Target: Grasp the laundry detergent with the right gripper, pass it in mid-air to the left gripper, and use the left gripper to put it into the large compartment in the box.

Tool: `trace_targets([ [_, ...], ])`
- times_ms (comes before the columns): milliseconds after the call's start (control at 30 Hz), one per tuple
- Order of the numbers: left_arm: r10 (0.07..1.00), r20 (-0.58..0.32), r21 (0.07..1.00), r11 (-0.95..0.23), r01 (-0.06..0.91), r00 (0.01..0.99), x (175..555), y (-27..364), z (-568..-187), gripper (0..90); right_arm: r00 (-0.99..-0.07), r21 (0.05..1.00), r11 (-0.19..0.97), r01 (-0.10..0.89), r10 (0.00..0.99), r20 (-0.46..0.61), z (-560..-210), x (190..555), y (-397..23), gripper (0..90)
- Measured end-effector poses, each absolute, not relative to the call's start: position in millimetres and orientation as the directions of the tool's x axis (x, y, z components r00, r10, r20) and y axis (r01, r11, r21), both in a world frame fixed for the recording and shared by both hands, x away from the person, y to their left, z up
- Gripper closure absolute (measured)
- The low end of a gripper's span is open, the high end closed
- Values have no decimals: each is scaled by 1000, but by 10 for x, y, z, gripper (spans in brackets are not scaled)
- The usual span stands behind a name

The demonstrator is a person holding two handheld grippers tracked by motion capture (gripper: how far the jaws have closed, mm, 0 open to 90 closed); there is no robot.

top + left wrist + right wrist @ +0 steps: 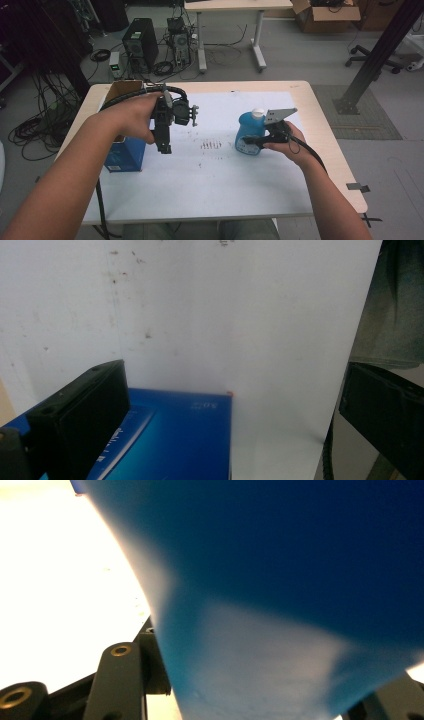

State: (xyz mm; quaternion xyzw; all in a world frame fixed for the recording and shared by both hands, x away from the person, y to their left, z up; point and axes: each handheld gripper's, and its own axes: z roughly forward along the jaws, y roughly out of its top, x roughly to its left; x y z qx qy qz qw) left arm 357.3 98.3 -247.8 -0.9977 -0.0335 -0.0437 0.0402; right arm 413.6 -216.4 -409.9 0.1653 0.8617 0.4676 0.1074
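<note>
The right gripper (256, 140) is clamped on the blue bottle (249, 132), which stands near the table's (320, 150) right edge; the grasp looks done, lifting remains. The left gripper (164, 147) hangs with jaws apart beside the blue box (125, 155) at the left edge.

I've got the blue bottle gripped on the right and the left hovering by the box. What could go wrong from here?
The right gripper pinches the rounded blue bottle low on its body, so it may slip or tip when lifted. Its white cap could leak if tilted. The open left gripper hangs close to the blue box and might knock it.
</note>
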Motion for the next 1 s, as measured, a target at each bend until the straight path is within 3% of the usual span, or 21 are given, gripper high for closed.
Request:
trace_targets([
  [367, 59, 92, -72, -995, 66, 994, 3566, 955, -2448, 3, -929, 851, 499, 163, 369, -38, -4000, 4097, -2187, 461],
  [633, 55, 89, -65, -996, 61, 995, 3575, 945, -2406, 2, -960, 842, 536, 60, 261, -98, -3632, 3944, -2153, 462],
  [1000, 51, 75, -60, -997, 56, 996, 3552, 887, -2372, 2, -985, 825, 565, -4, 139, -100, -3506, 3727, -1989, 462],
])
